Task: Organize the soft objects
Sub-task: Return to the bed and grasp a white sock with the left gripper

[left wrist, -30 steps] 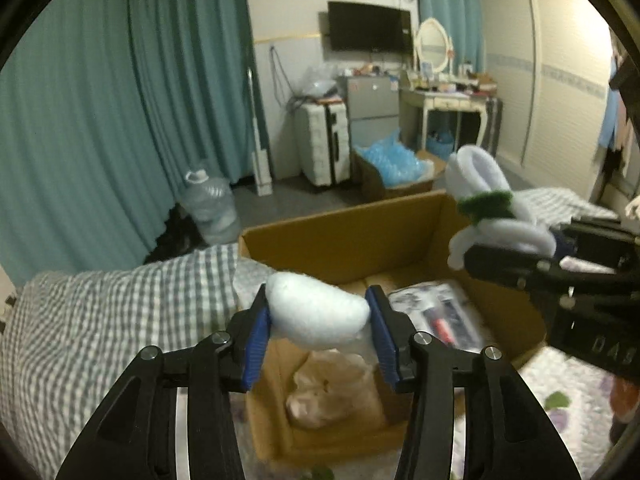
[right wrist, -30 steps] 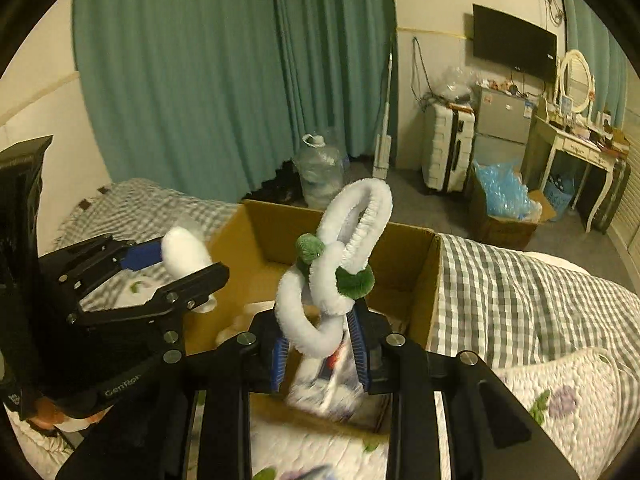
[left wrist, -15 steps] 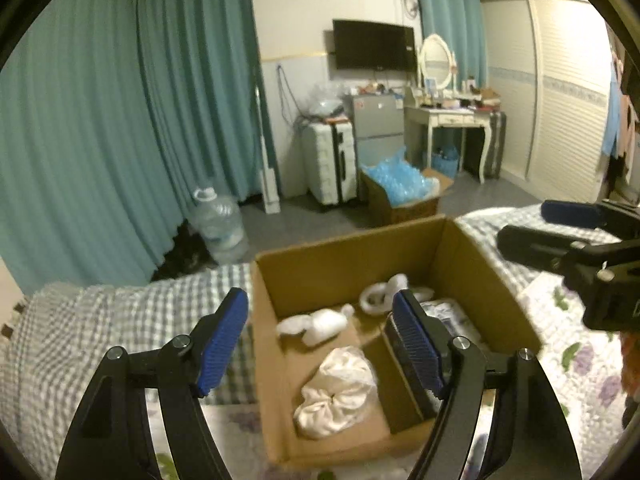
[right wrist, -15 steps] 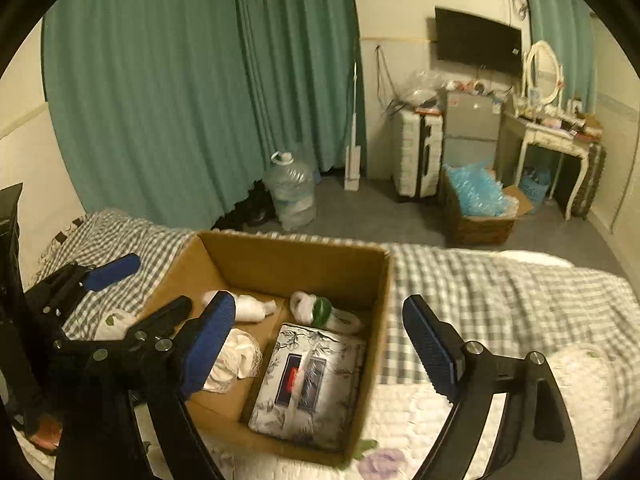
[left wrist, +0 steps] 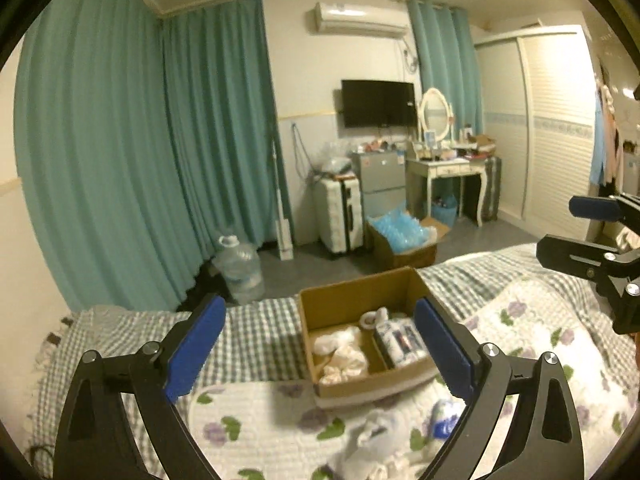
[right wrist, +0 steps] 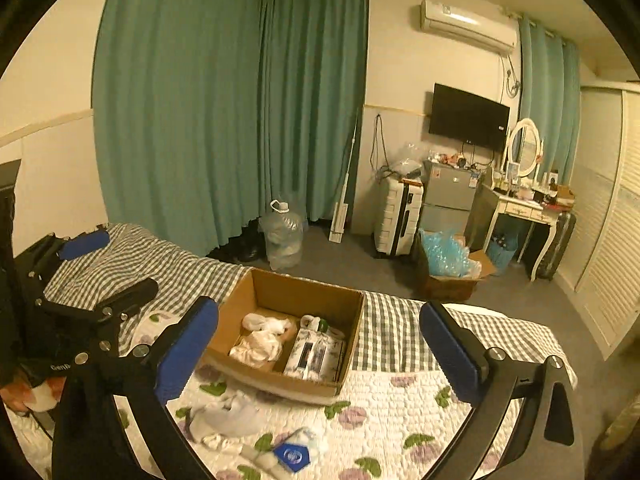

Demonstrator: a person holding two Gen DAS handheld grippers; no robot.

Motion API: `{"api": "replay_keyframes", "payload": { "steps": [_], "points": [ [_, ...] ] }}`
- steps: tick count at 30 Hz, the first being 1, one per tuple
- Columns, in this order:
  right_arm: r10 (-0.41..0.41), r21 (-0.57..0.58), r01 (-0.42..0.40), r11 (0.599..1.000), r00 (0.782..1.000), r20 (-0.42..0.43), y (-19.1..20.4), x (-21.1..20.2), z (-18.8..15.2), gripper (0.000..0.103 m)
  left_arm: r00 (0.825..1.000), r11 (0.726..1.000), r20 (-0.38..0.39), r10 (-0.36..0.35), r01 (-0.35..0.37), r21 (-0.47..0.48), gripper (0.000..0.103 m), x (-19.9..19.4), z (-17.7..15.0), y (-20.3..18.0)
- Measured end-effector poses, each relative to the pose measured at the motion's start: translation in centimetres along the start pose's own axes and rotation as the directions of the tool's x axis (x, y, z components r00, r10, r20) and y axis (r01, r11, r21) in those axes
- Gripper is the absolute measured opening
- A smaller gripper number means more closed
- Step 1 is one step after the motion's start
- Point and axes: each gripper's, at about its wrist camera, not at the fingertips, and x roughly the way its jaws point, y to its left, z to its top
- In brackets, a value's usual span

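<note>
A cardboard box (left wrist: pixel 340 300) (right wrist: pixel 308 294) sits on the bed. It holds white soft cloths (left wrist: pixel 340 354) (right wrist: pixel 256 346), a white and green loop toy (right wrist: pixel 318 323) and a flat printed packet (left wrist: pixel 400 340) (right wrist: pixel 314 354). My left gripper (left wrist: pixel 320 354) is open and empty, held back above the quilt. My right gripper (right wrist: pixel 318 354) is open and empty, also high and back from the box. Loose white soft items (left wrist: pixel 376 440) (right wrist: pixel 228 416) and a blue-labelled packet (right wrist: pixel 294 454) lie on the quilt in front of the box.
The bed has a floral quilt (right wrist: pixel 400 408) and a checked sheet (left wrist: pixel 260 340). Beyond it are teal curtains (right wrist: pixel 200 120), a water jug (right wrist: pixel 282 236), a white suitcase (right wrist: pixel 398 214), a floor box of blue bags (right wrist: pixel 448 260) and a dressing table (right wrist: pixel 524 208).
Both grippers opened and dropped their items into the box: the white soft piece from the left, the loop toy from the right. Both then pulled back and up from the box.
</note>
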Motion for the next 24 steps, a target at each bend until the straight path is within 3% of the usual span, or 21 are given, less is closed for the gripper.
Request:
{"api": "replay_keyframes", "payload": {
  "steps": [5, 12, 19, 24],
  "points": [
    [0.019, 0.010, -0.018, 1.000, 0.999, -0.037, 1.5, -1.4, -3.2, 0.101, 1.000, 0.999, 0.014, 0.024, -0.024, 0.023, 0.097, -2.1, -3.2, -0.5],
    [0.040, 0.035, -0.035, 0.999, 0.989, -0.144, 2.9, 2.8, -9.9, 0.101, 0.993, 0.999, -0.118, 0.010, -0.014, -0.036, 0.097, 1.7, -8.9, -1.3],
    [0.008, 0.030, -0.002, 1.000, 0.975, -0.223, 2.7, 8.7, -15.1, 0.101, 0.965, 0.998, -0.263, -0.026, 0.008, -0.068, 0.097, 7.5, -14.6, -3.1],
    [0.032, 0.108, 0.004, 0.994, 0.944, -0.328, 1.5, 12.5, -19.6, 0.101, 0.934, 0.998, -0.352, -0.063, 0.049, -0.047, 0.097, 9.7, -18.1, -5.2]
  ]
}}
